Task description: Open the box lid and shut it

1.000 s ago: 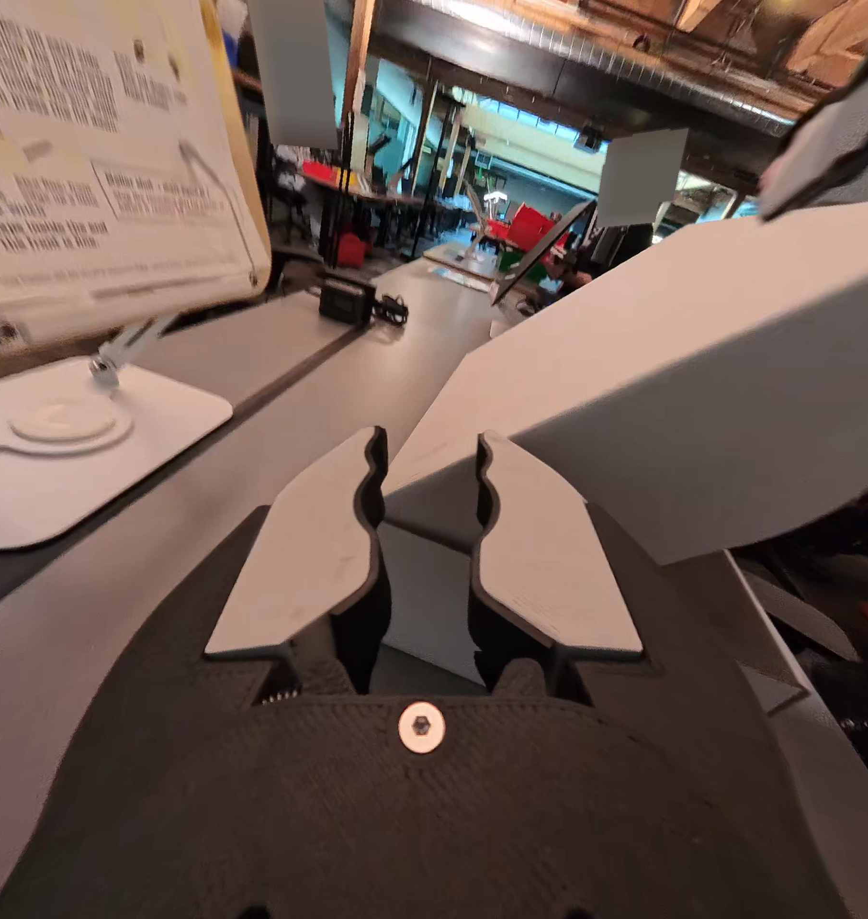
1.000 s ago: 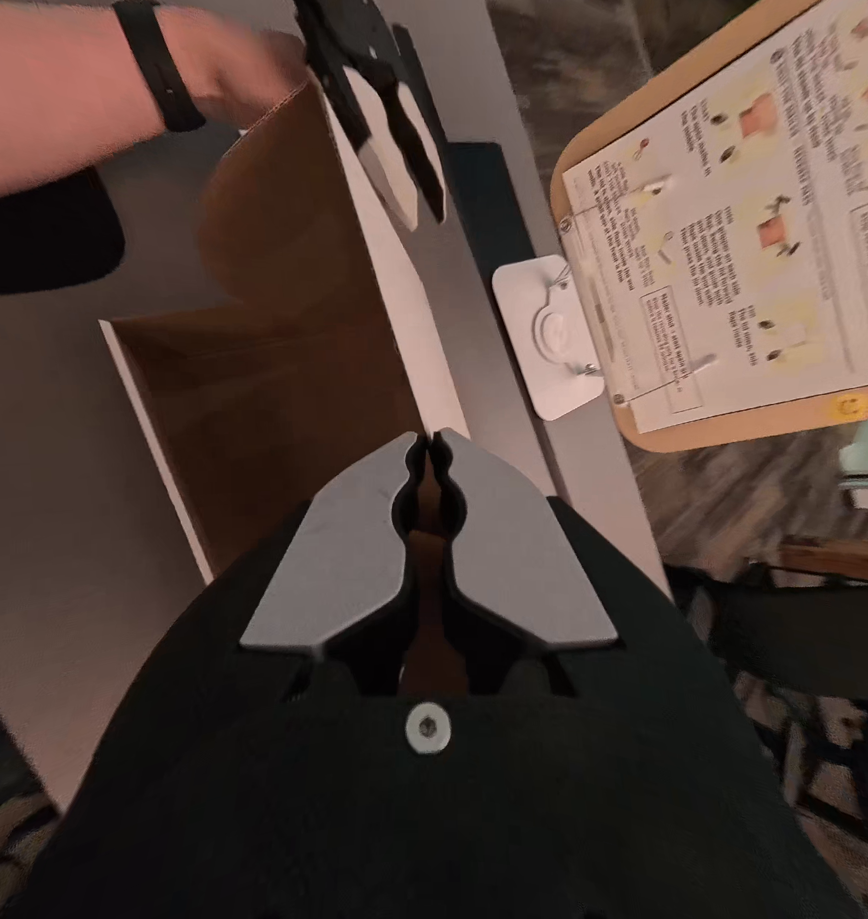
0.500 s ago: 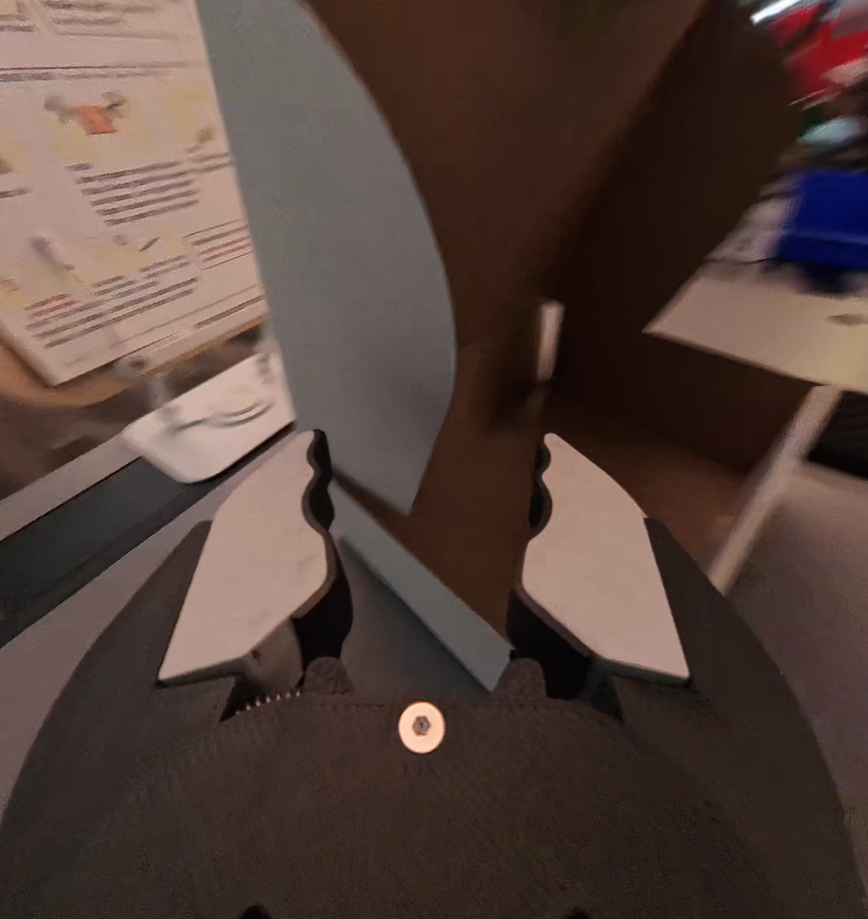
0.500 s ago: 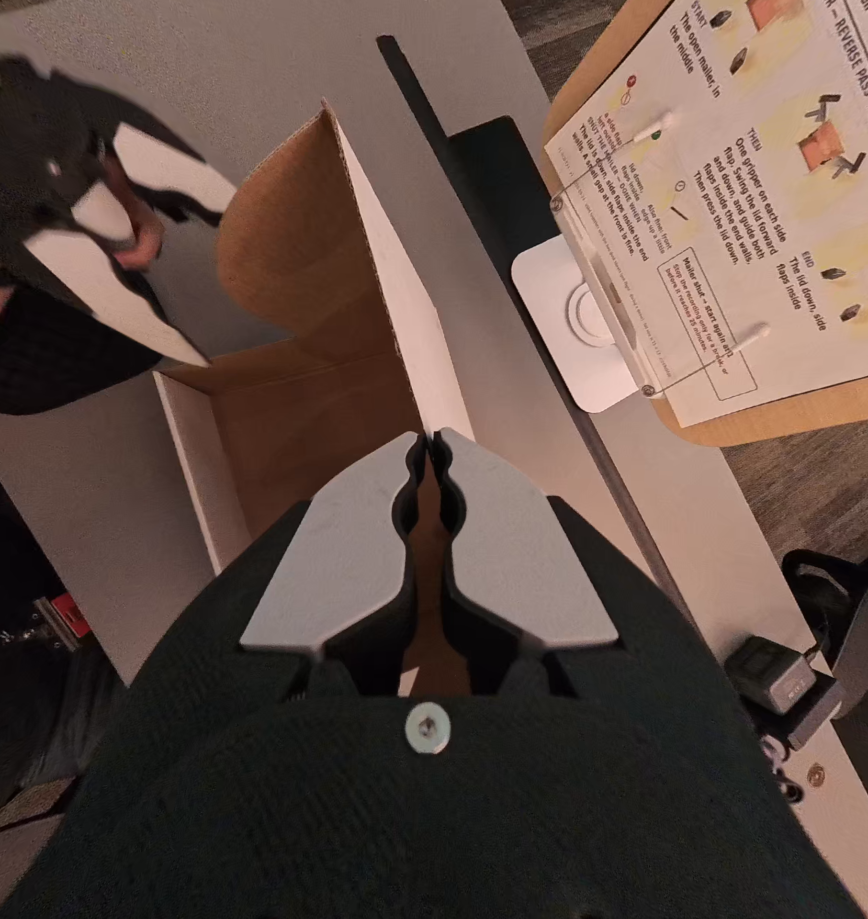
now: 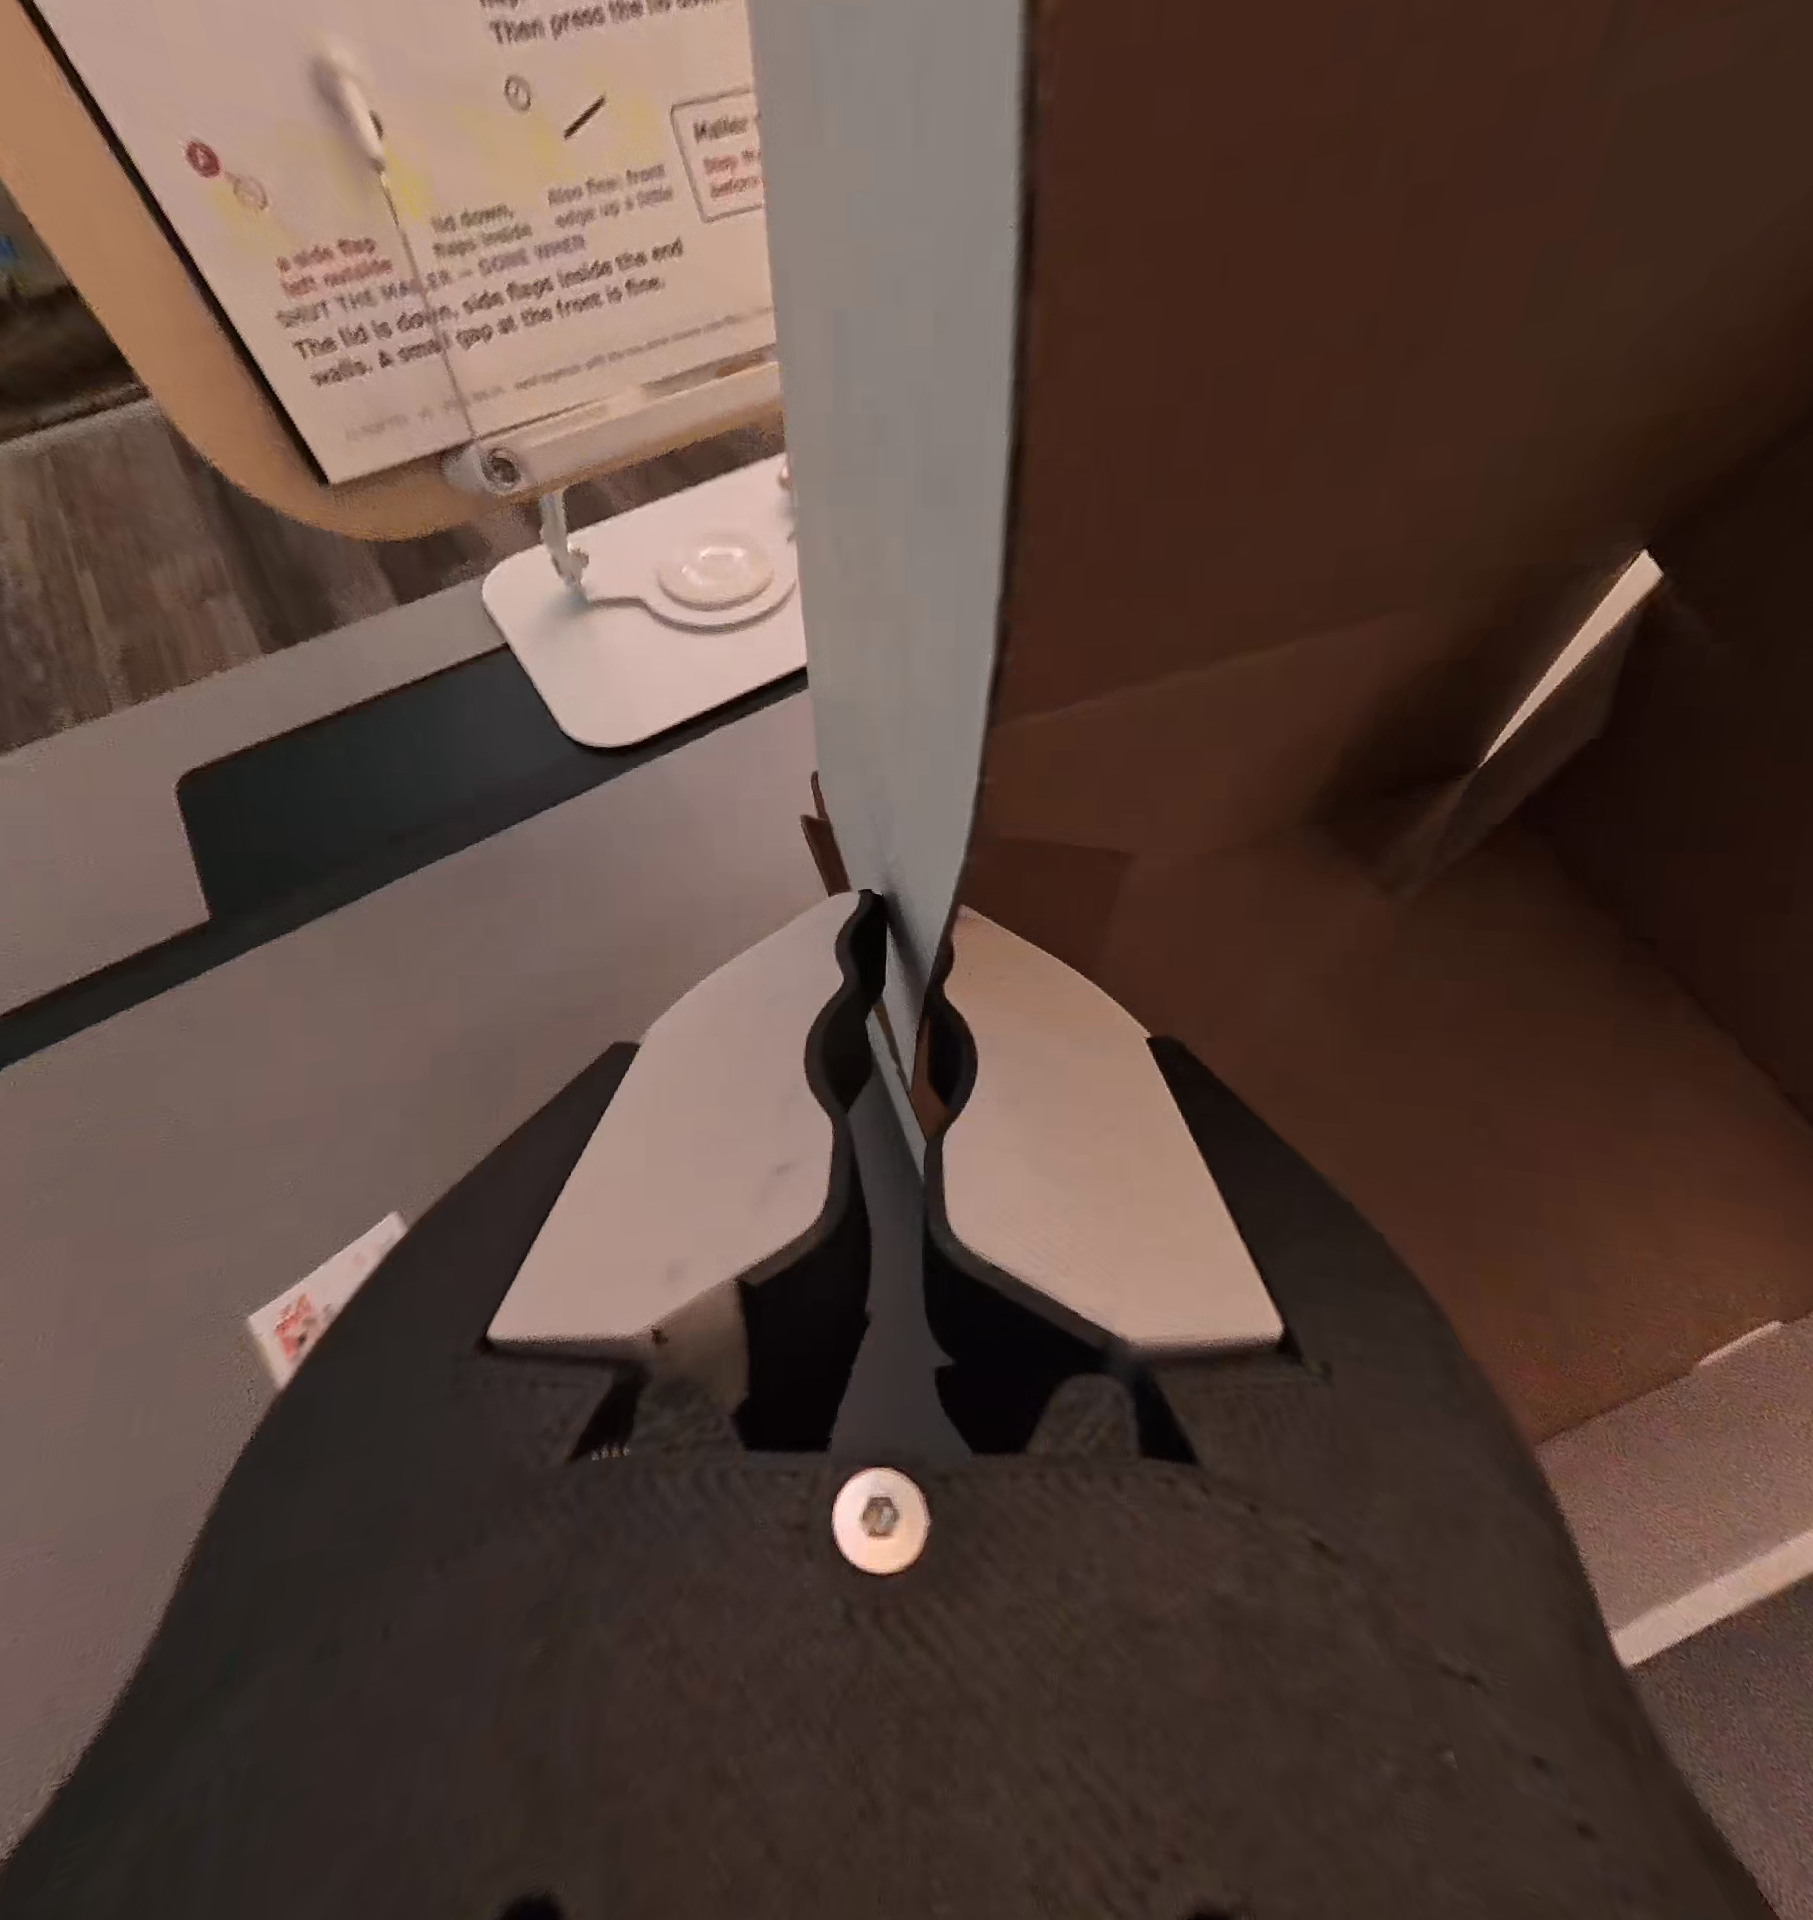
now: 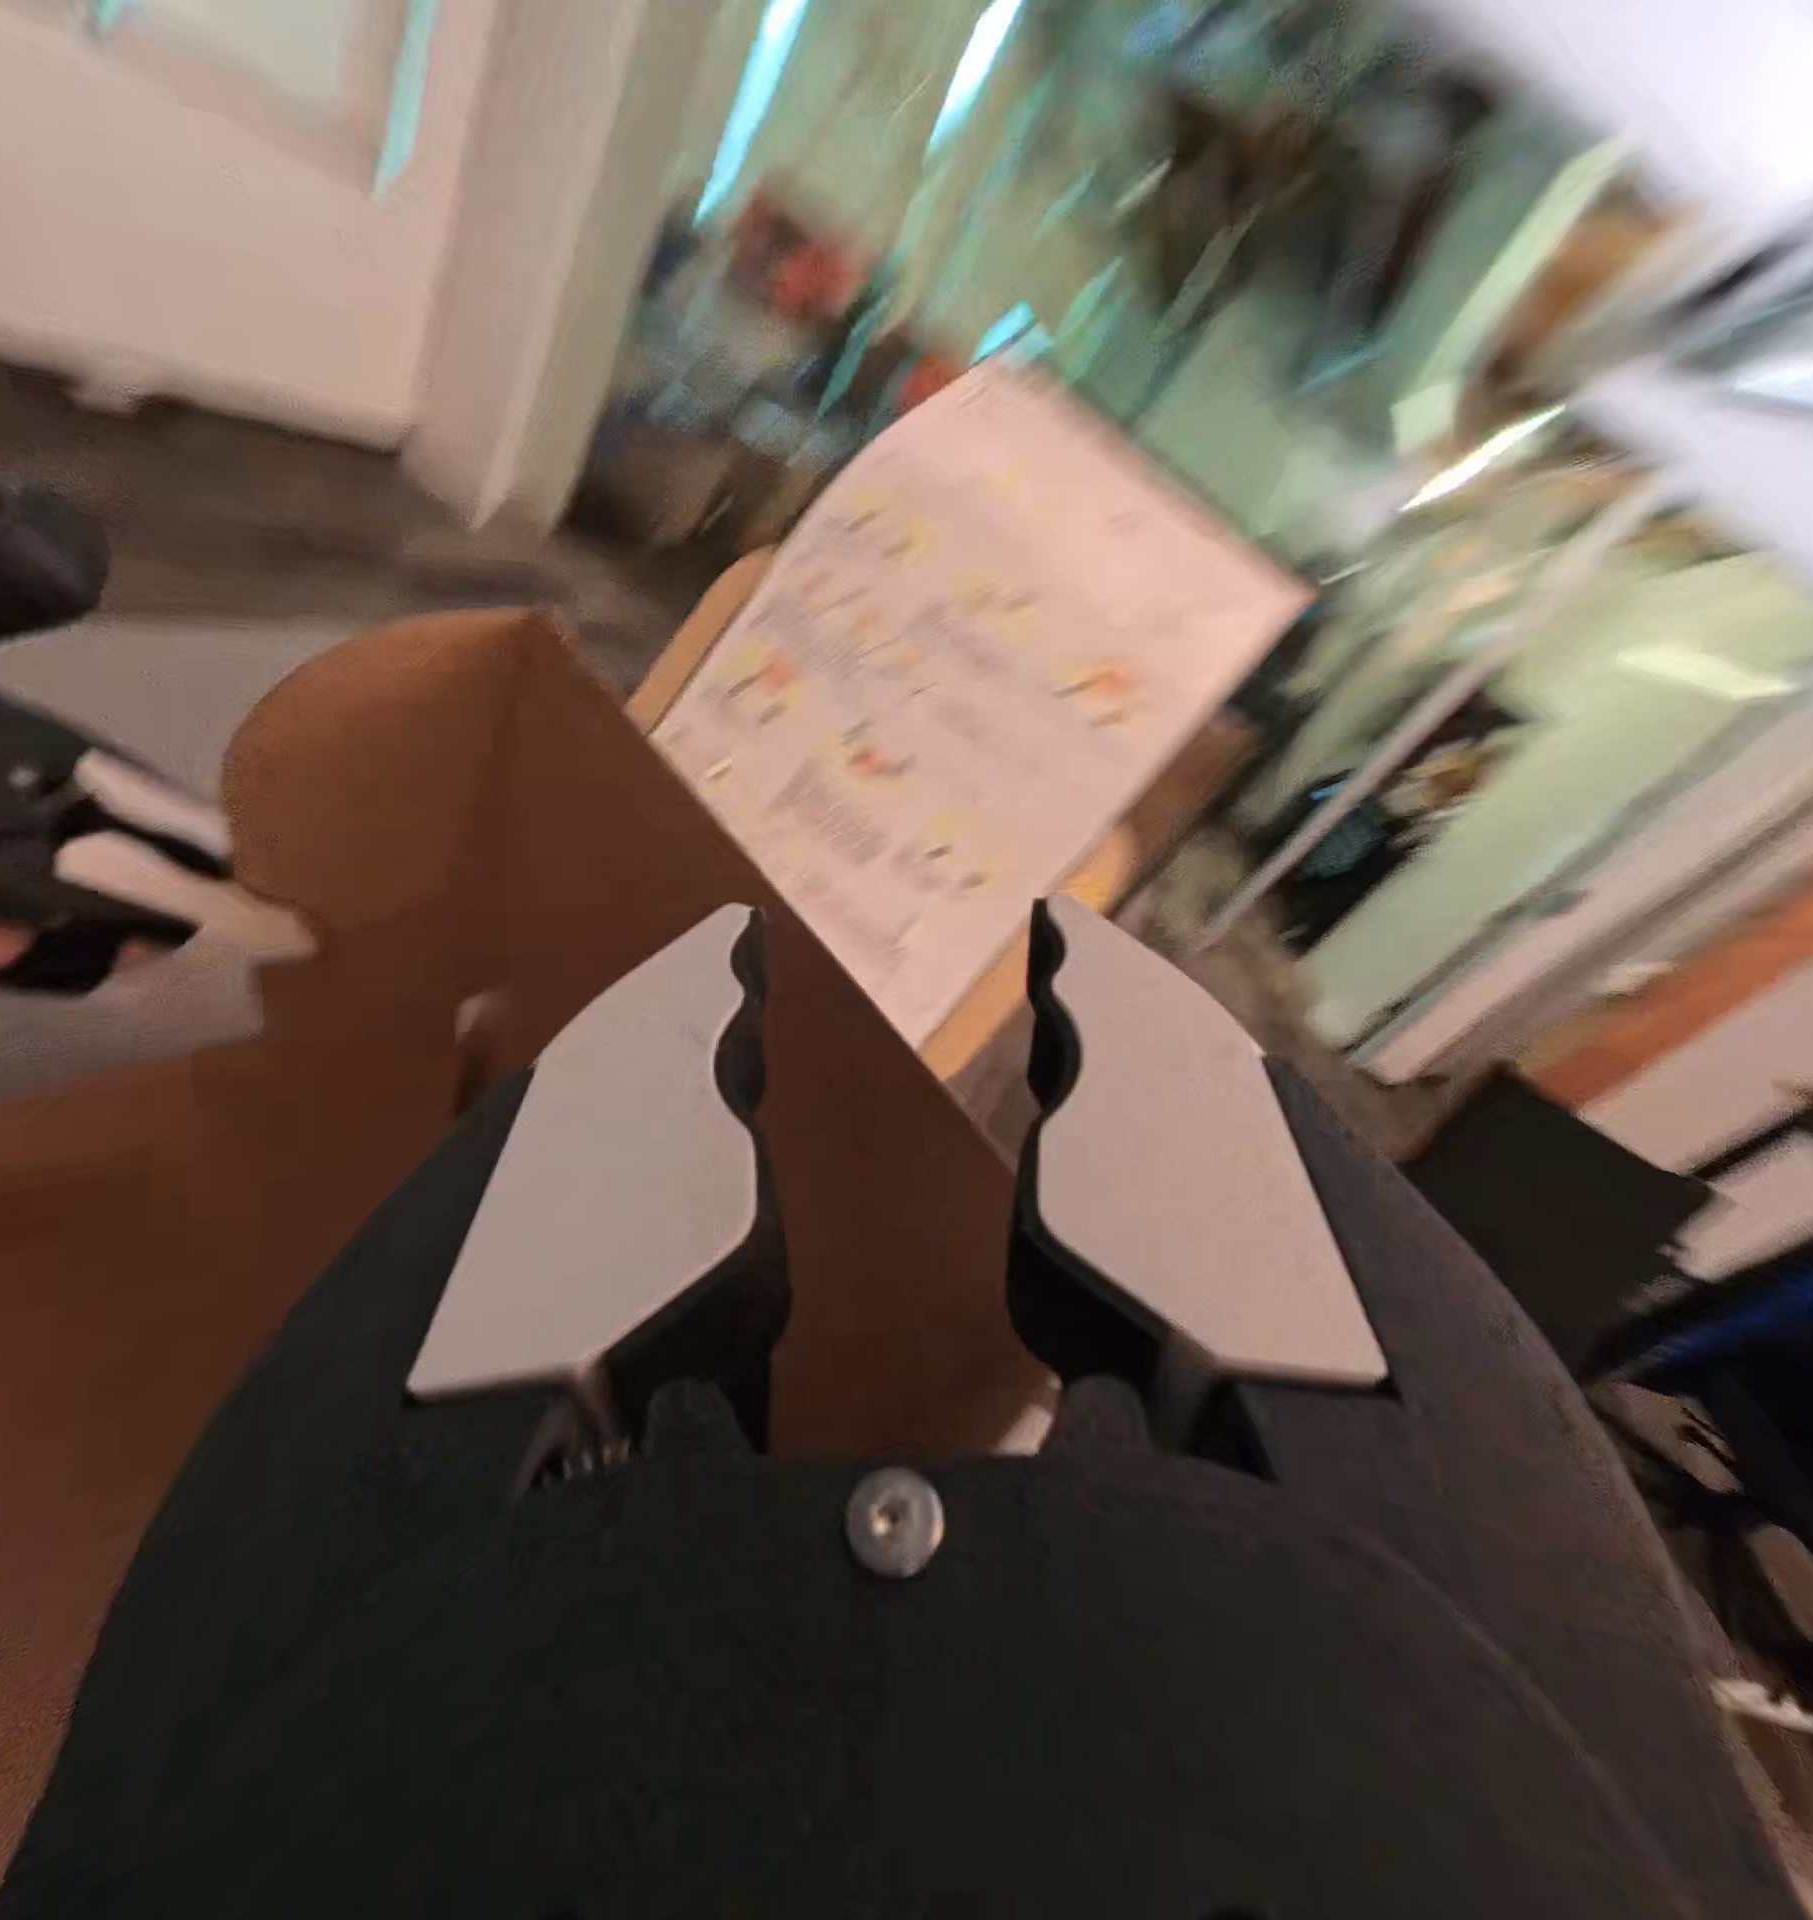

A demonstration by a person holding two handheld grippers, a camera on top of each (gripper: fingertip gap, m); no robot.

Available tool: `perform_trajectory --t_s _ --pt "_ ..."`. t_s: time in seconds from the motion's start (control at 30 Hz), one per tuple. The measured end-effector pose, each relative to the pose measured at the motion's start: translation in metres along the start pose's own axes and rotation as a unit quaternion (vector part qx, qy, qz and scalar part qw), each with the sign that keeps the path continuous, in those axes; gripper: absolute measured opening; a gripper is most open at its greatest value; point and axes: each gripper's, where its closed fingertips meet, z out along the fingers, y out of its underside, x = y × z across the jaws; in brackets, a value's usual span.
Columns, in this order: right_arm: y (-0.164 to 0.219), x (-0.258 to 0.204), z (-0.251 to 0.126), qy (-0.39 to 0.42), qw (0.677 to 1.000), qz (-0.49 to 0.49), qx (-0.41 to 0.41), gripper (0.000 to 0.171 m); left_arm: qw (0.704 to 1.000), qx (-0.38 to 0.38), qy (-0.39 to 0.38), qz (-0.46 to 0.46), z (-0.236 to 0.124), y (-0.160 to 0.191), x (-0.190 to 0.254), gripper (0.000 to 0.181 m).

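My left gripper [image 5: 907,940], spread wide half a second ago, now pinches the near edge of the raised lid [image 5: 897,416]; my right gripper [image 6: 894,925], pressed on that panel until now, has let go and stands spread with the lid's edge between its fingers. I judge the box [image 5: 1504,1091] fully open on the grey table [image 5: 310,1039], so swinging the lid down comes next. Beyond the lid stands an instruction board [image 5: 445,208] on a white stand [image 5: 653,644], close to the hinge side, not in the closing path
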Motion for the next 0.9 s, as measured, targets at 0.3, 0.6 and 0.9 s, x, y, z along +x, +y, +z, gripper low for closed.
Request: perform_trajectory --t_s 0.3,0.6,0.9 --pt "0.17 -0.034 -0.054 0.05 0.968 0.244 -0.043 0.066 0.991 -0.116 -0.047 -0.034 -0.013 0.0 -0.009 0.002" --pt "0.222 -0.041 -0.014 0.044 0.953 0.243 -0.174 0.002 0.985 -0.146 -0.064 -0.059 -0.022 0.008 -0.014 0.002" --pt "0.217 -0.055 -0.01 -0.003 0.932 0.29 -0.216 0.002 0.985 -0.155 -0.067 -0.031 -0.015 0.005 0.0 0.005"
